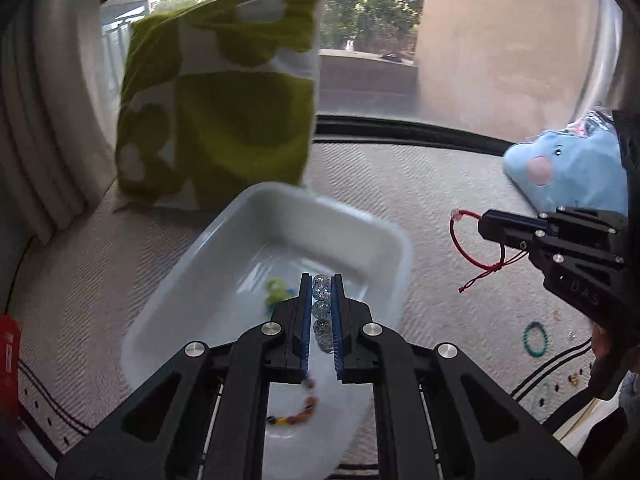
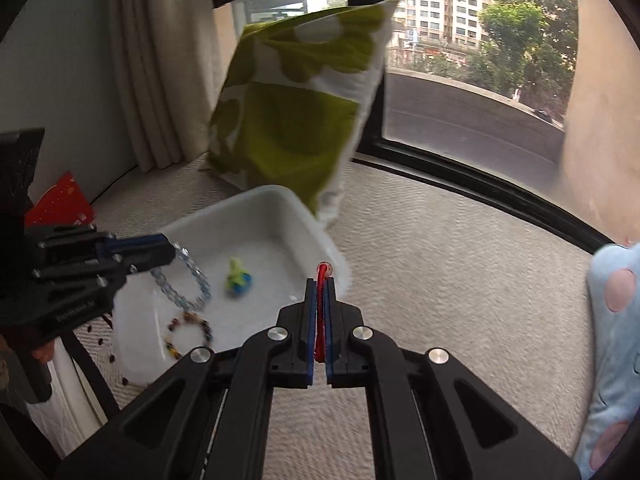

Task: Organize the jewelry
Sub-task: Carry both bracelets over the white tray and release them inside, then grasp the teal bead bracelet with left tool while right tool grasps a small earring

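Between the left tongs (image 1: 322,312), clenched, a clear crystal-bead bracelet (image 1: 321,307) hangs over the white plastic tray (image 1: 224,240); the right tongs (image 2: 320,320) clench a red cord bracelet (image 2: 321,312) beside it. Inside lie a multicoloured bead bracelet (image 2: 188,334) and green-blue charm (image 2: 237,277). Likely midway: a teal ring (image 1: 535,339) waits behind the right tongs. Beyond the tray, a green-white cushion (image 1: 224,100) leans clear.

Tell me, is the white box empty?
Not empty. The white box holds a dark beaded bracelet and a small green and blue piece on its floor.
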The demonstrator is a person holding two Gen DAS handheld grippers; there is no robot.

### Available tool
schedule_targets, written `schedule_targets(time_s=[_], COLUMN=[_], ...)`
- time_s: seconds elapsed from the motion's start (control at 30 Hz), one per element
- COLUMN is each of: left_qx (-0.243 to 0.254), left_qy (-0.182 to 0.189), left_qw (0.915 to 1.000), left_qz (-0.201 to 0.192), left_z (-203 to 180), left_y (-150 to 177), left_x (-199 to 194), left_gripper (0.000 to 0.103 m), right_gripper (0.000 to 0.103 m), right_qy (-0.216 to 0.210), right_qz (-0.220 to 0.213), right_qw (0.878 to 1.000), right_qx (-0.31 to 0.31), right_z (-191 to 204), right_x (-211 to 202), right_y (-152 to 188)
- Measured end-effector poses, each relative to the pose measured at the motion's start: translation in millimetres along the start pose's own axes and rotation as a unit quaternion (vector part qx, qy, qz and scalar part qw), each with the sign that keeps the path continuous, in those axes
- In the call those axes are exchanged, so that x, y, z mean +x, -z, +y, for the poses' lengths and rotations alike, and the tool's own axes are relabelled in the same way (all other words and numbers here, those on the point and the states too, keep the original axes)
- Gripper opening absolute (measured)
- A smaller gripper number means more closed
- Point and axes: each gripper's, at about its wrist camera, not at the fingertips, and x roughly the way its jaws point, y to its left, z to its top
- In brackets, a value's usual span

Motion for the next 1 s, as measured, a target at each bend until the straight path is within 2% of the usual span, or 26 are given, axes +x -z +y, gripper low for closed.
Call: schedule_targets(time_s=[0.23,0.6,0.63,0.67,0.7,0.73,0.8,1.0], left_qx=[-0.024,-0.027,-0.029,-0.030,-0.033,-0.035,-0.039,-0.025], left_qy=[-0.021,-0.027,-0.026,-0.024,-0.023,-0.023,-0.022,-0.010], left_qw=[0.9991,0.9982,0.9982,0.9982,0.9982,0.9982,0.9983,0.9994], left_qz=[0.026,0.046,0.045,0.046,0.045,0.044,0.039,0.023], left_z=[40,55,55,56,56,56,55,39], left_y=[21,31,30,29,29,27,26,17], left_x=[16,28,27,27,27,26,23,7], left_gripper=[0.009,0.010,0.012,0.015,0.028,0.045,0.062,0.062], right_gripper=[0.004,0.005,0.007,0.021,0.030,0.045,0.047,0.047], right_qy=[-0.026,-0.036,-0.037,-0.036,-0.035,-0.037,-0.040,-0.018], right_qz=[0.012,0.026,0.026,0.026,0.025,0.024,0.022,0.011], right_qw=[1.000,0.999,0.999,0.999,0.999,0.999,0.999,1.000], right_qx=[-0.012,-0.008,-0.007,-0.007,-0.005,-0.002,0.004,0.005], right_z=[49,55,55,54,54,53,50,27], right_x=[38,53,53,54,54,53,50,20], right_y=[-9,-7,-6,-6,-6,-6,-6,-1])
